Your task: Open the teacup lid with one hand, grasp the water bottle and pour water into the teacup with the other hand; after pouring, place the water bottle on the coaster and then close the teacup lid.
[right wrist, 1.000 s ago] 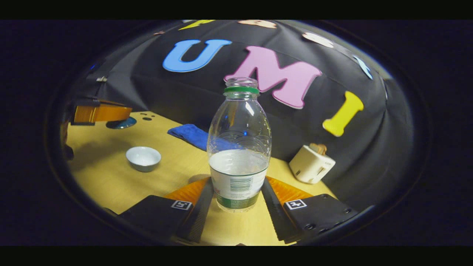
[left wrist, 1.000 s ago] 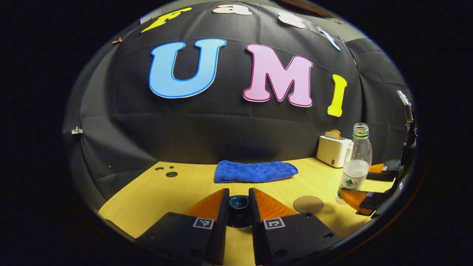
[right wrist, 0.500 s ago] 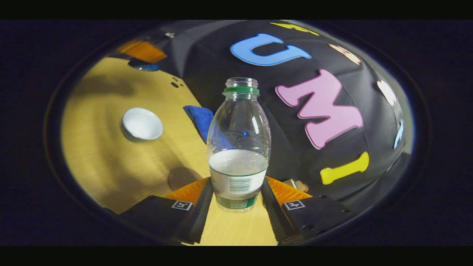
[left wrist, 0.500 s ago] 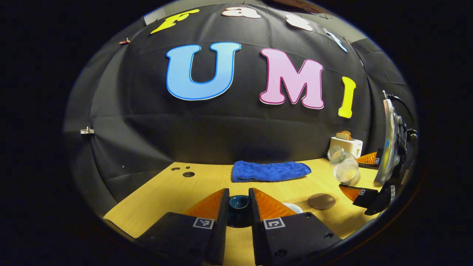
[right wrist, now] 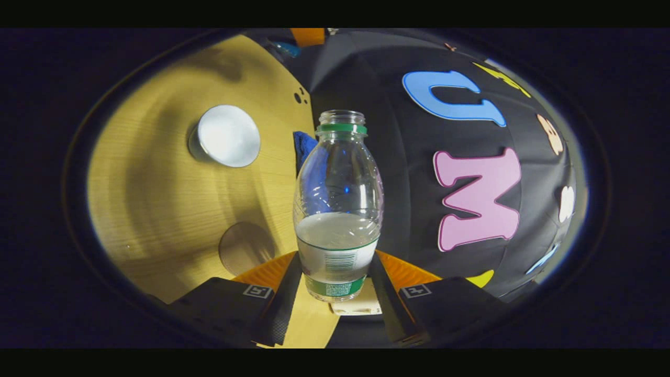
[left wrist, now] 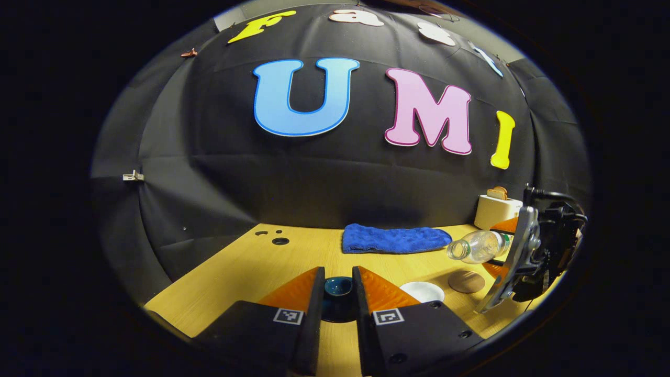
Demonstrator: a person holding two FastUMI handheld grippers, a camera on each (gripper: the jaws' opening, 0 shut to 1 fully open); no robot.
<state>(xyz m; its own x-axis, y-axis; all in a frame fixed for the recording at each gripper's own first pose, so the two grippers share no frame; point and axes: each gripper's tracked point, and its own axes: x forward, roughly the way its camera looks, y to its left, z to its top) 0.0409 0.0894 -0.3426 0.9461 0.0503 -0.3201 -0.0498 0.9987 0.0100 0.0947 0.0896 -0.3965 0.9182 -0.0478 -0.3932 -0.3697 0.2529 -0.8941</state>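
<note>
My left gripper (left wrist: 338, 301) is shut on the dark teal teacup lid (left wrist: 338, 289), held above the yellow table. The white teacup (left wrist: 422, 291) stands uncovered just right of my left fingers, seen from above as teacup (right wrist: 225, 135) in the right gripper view. My right gripper (right wrist: 335, 293) is shut on the lower body of a clear, uncapped water bottle (right wrist: 337, 209) partly filled with water. In the left gripper view that bottle (left wrist: 479, 246) lies tipped almost level, its mouth pointing left, above and to the right of the teacup. The round brown coaster (left wrist: 466, 281) lies flat beneath the bottle.
A folded blue towel (left wrist: 395, 239) lies near the back wall. A white toaster (left wrist: 497, 209) with toast stands at the back right. Small holes (left wrist: 280, 241) mark the table's back left. The coaster (right wrist: 246, 247) sits near my right fingers in the right gripper view.
My right gripper lifted the bottle and tipped it from upright to nearly level, swinging its mouth toward the teacup. My left gripper kept the lid and drifted slightly left.
</note>
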